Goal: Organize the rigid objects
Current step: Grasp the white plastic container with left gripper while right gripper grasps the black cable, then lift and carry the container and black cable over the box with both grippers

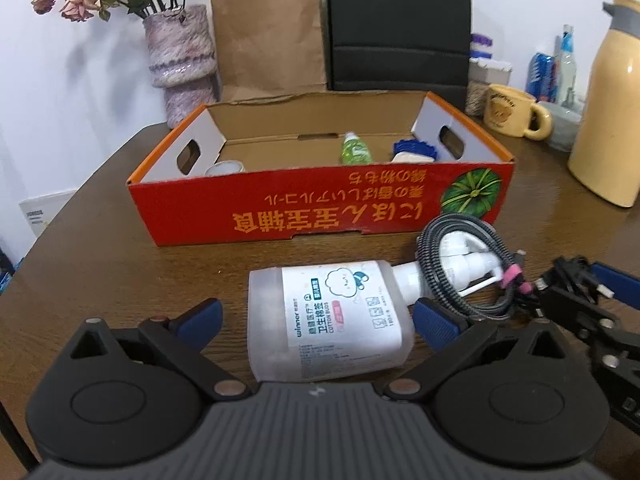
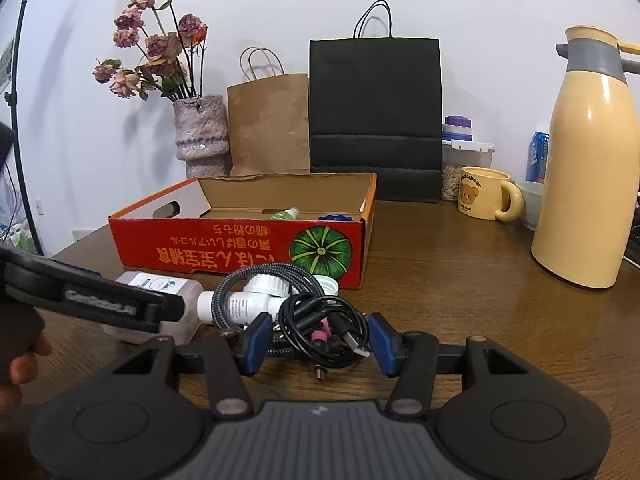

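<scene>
While the left gripper (image 1: pixel 316 316) stands wide around the pump bottle (image 1: pixel 328 320) lying on the bench (image 1: pixel 120 264) before the red box (image 1: pixel 320 200), pads not pressing, the right gripper (image 2: pixel 316 344) holds the black cable bundle (image 2: pixel 324 328) just beside that bottle (image 2: pixel 224 306).

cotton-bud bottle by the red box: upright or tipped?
Tipped: the cotton-bud bottle lies on its side on the table, cap end pointing right.

Table (image 2: pixel 460 272): dark wood grain, faintly glossy. Red box (image 1: pixel 320 208): printed cardboard, raw brown inside; bottle (image 1: pixel 328 320): frosted translucent plastic with smooth paper label. Grey cable (image 1: pixel 432 272): braided cloth sheath (black cable (image 2: pixel 320 320) smooth rubbery); jug (image 2: pixel 588 168): glossy cream plastic.
</scene>
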`<state>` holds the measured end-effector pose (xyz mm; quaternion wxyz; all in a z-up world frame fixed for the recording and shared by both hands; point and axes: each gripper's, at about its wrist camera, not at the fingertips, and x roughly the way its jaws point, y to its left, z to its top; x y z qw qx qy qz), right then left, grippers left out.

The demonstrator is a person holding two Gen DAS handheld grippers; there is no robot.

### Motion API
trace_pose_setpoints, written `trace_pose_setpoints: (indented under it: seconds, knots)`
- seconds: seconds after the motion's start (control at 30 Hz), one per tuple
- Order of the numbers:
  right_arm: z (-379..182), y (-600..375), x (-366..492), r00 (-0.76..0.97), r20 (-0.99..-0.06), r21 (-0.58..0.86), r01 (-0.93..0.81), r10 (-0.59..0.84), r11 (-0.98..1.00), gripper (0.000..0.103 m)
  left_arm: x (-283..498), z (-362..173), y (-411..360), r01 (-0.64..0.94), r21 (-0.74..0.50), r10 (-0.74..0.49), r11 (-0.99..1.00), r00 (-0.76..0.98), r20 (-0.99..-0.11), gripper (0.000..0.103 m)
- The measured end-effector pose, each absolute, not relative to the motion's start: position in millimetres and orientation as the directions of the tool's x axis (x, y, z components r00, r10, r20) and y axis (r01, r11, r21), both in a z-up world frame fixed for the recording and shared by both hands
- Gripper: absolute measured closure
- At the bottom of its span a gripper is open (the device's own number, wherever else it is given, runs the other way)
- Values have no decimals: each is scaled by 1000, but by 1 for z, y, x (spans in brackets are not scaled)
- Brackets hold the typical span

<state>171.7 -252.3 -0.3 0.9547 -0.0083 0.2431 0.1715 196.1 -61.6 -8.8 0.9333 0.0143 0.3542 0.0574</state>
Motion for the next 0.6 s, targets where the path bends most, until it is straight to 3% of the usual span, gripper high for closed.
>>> trace_pose_setpoints:
  seconds: [0.43, 0.53, 0.6]
  knots:
    - [-3, -249, 171, 825, -473, 54, -324, 310, 944, 51, 205, -29, -57, -129, 51, 131, 990, 738, -662, 0]
    - [-4, -248, 171, 825, -476, 53, -321, 306, 946, 51, 203, -29, -56, -105, 32, 100, 994, 746, -658, 18]
    - [-4, -248, 170, 826, -476, 51, -316, 301, 947, 51, 202, -29, -54, -99, 29, 94, 995, 752, -652, 19]
